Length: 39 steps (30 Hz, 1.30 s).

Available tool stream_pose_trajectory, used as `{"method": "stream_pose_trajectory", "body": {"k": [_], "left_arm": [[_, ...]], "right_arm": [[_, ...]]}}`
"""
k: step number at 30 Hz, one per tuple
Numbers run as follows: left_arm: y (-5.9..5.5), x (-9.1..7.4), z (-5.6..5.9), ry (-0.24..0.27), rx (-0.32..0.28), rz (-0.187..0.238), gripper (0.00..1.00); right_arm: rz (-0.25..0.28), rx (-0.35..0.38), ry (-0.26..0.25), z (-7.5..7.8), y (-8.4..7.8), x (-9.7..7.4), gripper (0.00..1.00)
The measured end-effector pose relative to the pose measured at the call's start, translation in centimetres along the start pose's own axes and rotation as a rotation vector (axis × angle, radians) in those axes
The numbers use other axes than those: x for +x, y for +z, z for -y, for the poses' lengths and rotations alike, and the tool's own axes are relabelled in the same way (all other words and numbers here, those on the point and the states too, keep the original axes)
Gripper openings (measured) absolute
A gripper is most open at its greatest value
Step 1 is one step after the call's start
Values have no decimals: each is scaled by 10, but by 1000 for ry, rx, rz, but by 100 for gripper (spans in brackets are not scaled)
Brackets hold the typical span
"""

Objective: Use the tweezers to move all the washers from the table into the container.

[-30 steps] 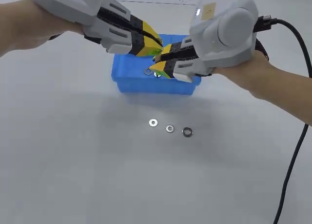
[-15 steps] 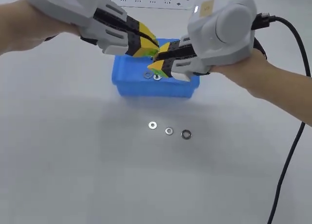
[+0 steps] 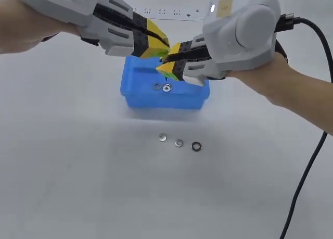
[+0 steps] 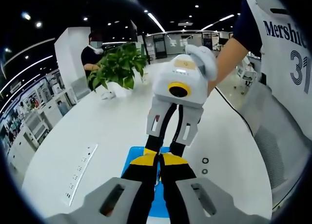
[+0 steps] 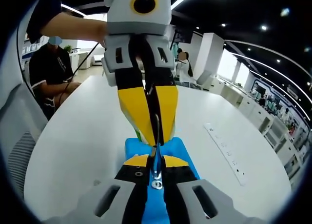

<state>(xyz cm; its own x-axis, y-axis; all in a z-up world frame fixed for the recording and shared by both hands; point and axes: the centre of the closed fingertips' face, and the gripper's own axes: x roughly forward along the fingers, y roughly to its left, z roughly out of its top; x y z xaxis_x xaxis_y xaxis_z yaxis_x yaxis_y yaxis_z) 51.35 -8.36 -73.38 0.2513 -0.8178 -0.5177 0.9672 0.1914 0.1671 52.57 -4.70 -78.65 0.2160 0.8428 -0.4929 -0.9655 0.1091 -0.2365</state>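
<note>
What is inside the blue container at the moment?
Two washers lie on the floor of the container. Its back part is covered by the left gripper and right gripper, so anything there cannot be seen.

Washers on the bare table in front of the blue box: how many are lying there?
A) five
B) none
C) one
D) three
D: three washers lie in a row on the table, in front of the blue container and apart from one another.
</note>
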Motion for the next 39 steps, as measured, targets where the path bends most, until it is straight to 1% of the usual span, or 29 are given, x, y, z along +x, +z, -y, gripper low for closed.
{"method": "stream_pose_trajectory", "body": {"k": [4,6,8,12,13,15,18,19,22,23,26,28,30,34,36,39], "left_arm": [[11,-11,10,5,28,8,6],[15,-15,15,6,34,13,6],[19,-19,22,4,36,18,6],[21,-24,36,-3,40,19,6],[22,-25,41,-6,39,20,6],[22,-26,49,-9,32,24,6],[19,-26,61,-17,29,20,7],[18,-27,65,-21,21,19,7],[16,-26,73,-24,11,20,7],[14,-25,78,-29,6,17,7],[8,-22,88,-44,-14,12,7],[4,-18,95,-54,-25,6,7],[0,-14,100,-63,-32,-1,7],[-8,-10,106,-77,-51,-9,7],[-10,-9,107,-80,-55,-12,7],[-17,-8,105,-79,-75,-17,7]], "right_arm": [[14,-38,-10,-9,15,-10,10],[18,-50,-11,-10,17,-11,10],[22,-61,-13,-16,21,-14,10],[23,-81,-15,-32,27,-21,10],[21,-84,-15,-37,27,-23,10],[24,-82,-12,-42,27,-25,10],[23,-79,-3,-54,25,-26,10],[24,-75,5,-60,25,-27,10],[28,-58,15,-71,23,-28,10],[27,-58,21,-75,22,-28,10],[18,-45,47,-90,14,-28,10],[14,-36,57,-95,10,-27,10],[7,-24,65,-98,0,-23,10],[-3,-6,76,-107,-7,-22,10],[-5,1,78,-108,-9,-21,10],[-14,9,80,-109,-14,-18,10]]}}
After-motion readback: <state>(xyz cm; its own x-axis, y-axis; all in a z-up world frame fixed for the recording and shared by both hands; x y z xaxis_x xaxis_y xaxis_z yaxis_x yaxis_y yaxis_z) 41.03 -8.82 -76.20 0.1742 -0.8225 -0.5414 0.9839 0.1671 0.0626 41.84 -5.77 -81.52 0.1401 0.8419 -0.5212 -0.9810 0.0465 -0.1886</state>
